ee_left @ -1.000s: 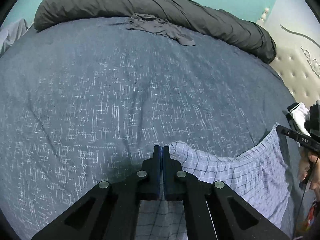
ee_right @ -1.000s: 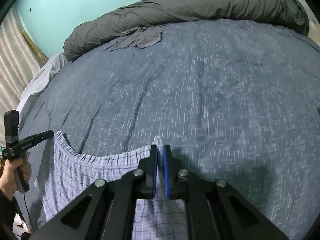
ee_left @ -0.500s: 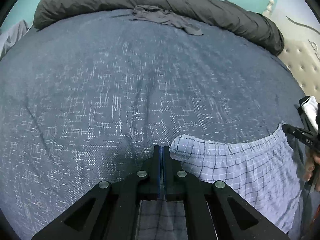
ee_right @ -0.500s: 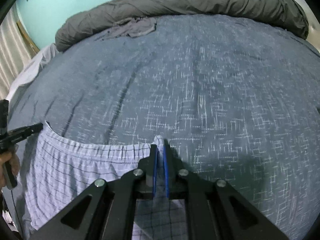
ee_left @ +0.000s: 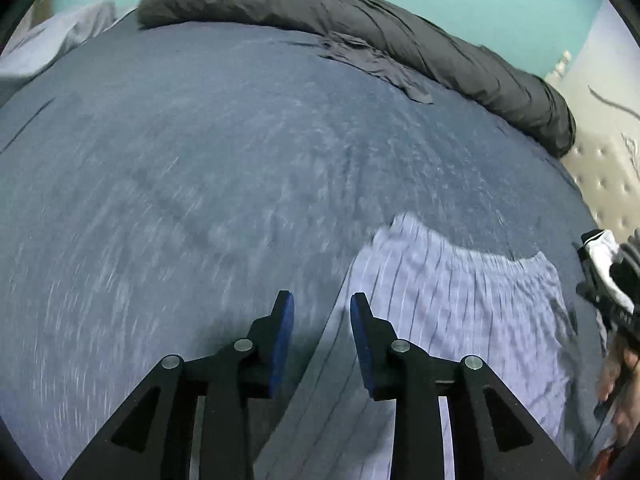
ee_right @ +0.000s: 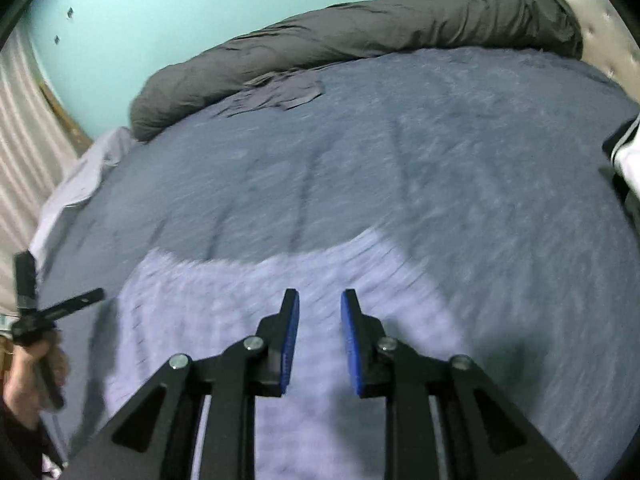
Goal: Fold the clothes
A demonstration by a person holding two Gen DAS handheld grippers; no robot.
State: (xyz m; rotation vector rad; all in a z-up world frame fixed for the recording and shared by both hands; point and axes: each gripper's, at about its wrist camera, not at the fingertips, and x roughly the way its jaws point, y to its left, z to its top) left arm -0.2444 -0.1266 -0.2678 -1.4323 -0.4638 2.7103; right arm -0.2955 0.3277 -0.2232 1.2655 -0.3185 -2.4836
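Checked shorts [ee_left: 460, 320] lie spread flat at the near edge of the bed [ee_left: 200, 180], ready for folding. Left tool [ee_left: 322, 312] and right tool [ee_right: 320, 312] both gape, holding nothing.

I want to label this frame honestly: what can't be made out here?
- Checked garment: its near part is cut off by the bottom edge and the left claw; in the right wrist view its pattern is blurred.
- Bedspread: weave smeared by motion.
- Dark cloth by the duvet: too crumpled to identify.
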